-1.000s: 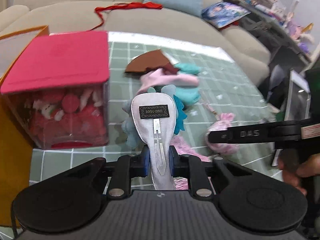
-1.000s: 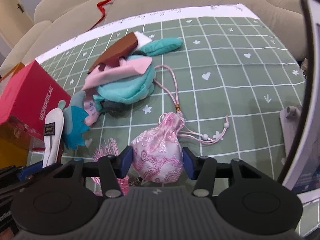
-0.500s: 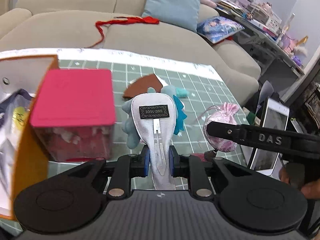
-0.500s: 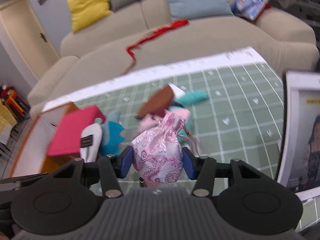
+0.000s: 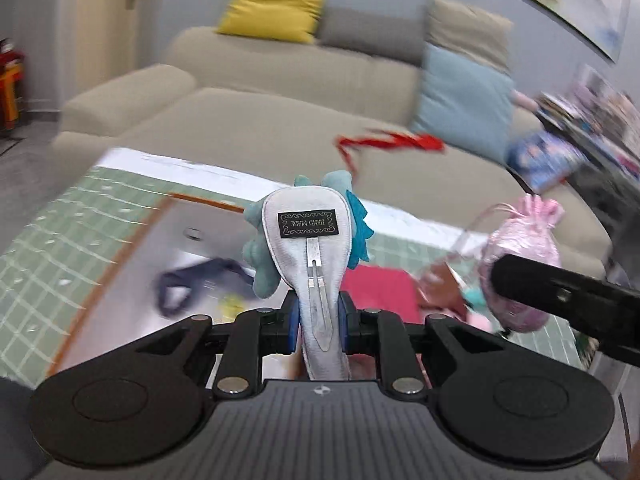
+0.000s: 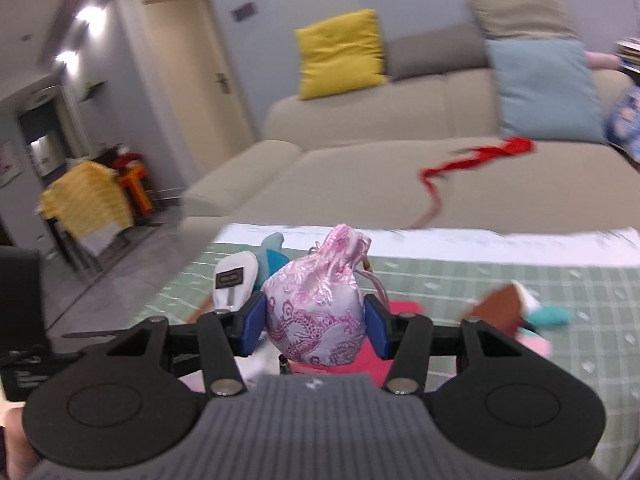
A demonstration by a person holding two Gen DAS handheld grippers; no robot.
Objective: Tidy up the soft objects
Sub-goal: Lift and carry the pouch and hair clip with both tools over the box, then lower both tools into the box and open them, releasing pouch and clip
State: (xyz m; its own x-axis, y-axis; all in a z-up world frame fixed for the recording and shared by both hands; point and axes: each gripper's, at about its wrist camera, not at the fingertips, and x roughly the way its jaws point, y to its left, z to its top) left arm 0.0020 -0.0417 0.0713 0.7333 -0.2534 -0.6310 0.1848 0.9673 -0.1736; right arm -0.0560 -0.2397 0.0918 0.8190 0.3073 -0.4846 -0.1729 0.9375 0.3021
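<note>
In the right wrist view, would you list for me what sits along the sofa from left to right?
Yellow cushion → beige cushion → light blue cushion, with the red ribbon lying on the seat below the cushions, its place in the order unclear.

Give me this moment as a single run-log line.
left gripper: shut on plush hair clip | right gripper: shut on pink brocade pouch | both items held above green mat

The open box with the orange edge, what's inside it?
Inside the open box lies a dark blue strappy thing and something yellow, both blurry. The white plush toy covers the rest.
</note>
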